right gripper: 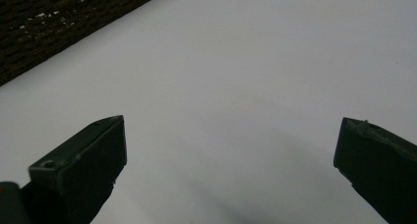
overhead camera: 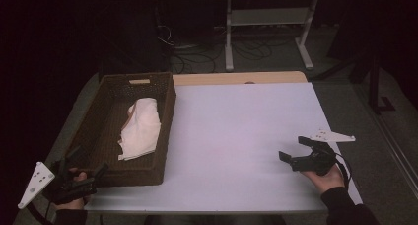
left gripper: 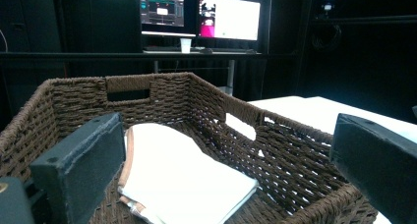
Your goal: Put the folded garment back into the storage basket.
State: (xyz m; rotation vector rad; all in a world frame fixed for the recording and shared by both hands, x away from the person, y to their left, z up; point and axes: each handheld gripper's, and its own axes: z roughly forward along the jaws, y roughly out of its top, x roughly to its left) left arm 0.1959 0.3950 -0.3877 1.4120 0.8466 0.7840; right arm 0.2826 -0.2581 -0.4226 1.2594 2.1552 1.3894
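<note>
While no lettering is legible anywhere, a brown woven basket (overhead camera: 106,136) with cut-out handles sits at the table's (overhead camera: 236,136) left, holding a folded white cloth (overhead camera: 140,129). The left gripper (overhead camera: 81,173), at the basket's near end, and the right gripper (overhead camera: 296,148), over the smooth white tabletop near right, both have jaws spread wide, holding nothing.

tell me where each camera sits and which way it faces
High view: above the person's side, looking down on the white table; both hands, left gripper, right gripper.
Left gripper view: between open jaws, facing the brown woven basket holding a folded white cloth.
Right gripper view: open jaws over the table.
Shared: basket, table.
</note>
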